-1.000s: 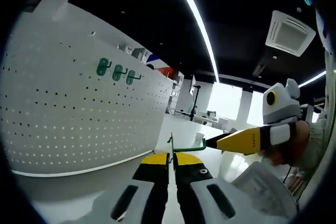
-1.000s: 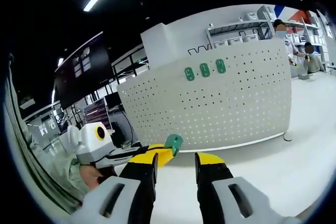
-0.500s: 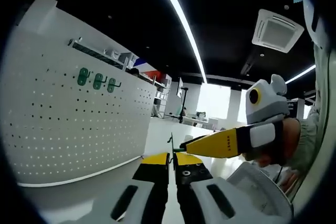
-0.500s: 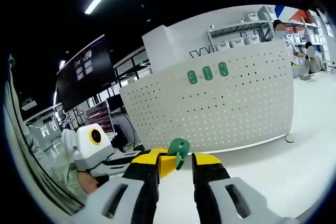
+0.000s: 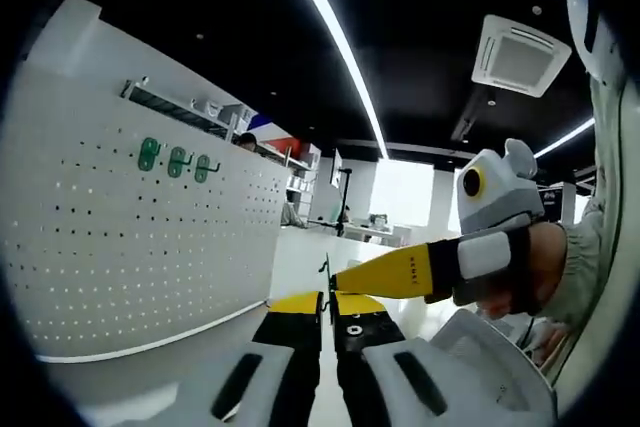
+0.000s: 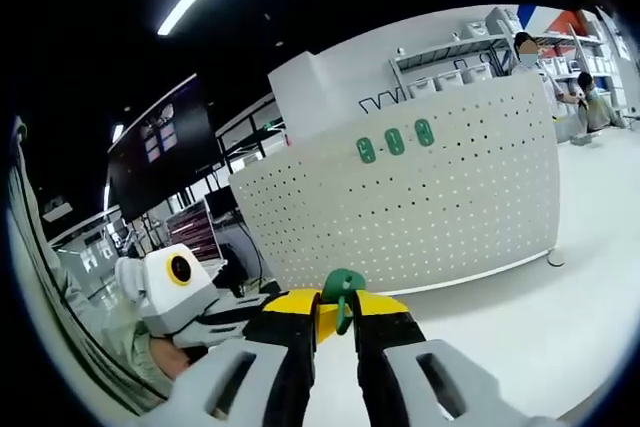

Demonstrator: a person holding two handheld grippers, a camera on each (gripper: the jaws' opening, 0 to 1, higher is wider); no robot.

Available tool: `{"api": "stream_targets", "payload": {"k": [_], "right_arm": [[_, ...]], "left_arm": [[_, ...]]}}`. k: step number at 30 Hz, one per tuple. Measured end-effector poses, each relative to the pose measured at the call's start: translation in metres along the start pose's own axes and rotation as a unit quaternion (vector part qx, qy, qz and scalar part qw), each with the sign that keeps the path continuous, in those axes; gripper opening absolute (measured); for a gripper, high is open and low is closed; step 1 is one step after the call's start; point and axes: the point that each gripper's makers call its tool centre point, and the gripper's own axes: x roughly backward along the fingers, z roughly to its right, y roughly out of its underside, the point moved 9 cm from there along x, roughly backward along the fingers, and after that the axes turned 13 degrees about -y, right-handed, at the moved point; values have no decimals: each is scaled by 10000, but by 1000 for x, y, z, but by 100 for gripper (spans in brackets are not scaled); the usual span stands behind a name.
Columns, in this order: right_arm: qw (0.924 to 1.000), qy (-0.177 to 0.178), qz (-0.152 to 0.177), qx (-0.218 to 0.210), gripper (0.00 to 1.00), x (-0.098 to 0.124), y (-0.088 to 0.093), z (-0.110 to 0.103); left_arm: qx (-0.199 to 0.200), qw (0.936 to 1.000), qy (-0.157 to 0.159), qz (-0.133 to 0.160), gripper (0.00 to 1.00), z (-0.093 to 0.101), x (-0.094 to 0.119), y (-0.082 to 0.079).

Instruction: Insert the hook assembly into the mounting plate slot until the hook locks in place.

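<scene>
Since a second ago, the right gripper [image 6: 336, 309] has drawn its yellow-tipped jaws together from a wide gap until they pinch the green plate [image 6: 341, 290] of the hook assembly, which stands upright between their tips in the right gripper view. Over the same second, in the left gripper view, the right gripper [image 5: 345, 279] has slid in from the right, its yellow tip now reaching the thin green wire hook [image 5: 325, 269]. That hook rises from the left gripper [image 5: 327, 304], whose jaws are clenched tightly on its lower end. Both grippers therefore grasp the same small assembly, held in the air in front of a curved white pegboard [image 6: 420, 207]. High on that board, three green hooks [image 6: 395, 142] hang side by side, well apart from the grippers; they also appear in the left gripper view [image 5: 176, 160]. A hand [image 5: 545, 267] holds the right gripper's grey handle. White floor [image 6: 520, 327] stretches below the board, and a long light strip [image 5: 335, 42] crosses the dark ceiling.
</scene>
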Motion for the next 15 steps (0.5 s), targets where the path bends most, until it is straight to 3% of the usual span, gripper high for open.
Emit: {"api": "stream_targets", "payload": {"k": [11, 15], "right_arm": [[9999, 47, 135, 29, 2, 1, -1, -1], [9988, 19, 43, 492, 1, 1, -1, -5]], "left_arm": [[-185, 9995, -152, 212, 3, 6, 2, -1], [-205, 9994, -172, 197, 3, 7, 1, 0]]}}
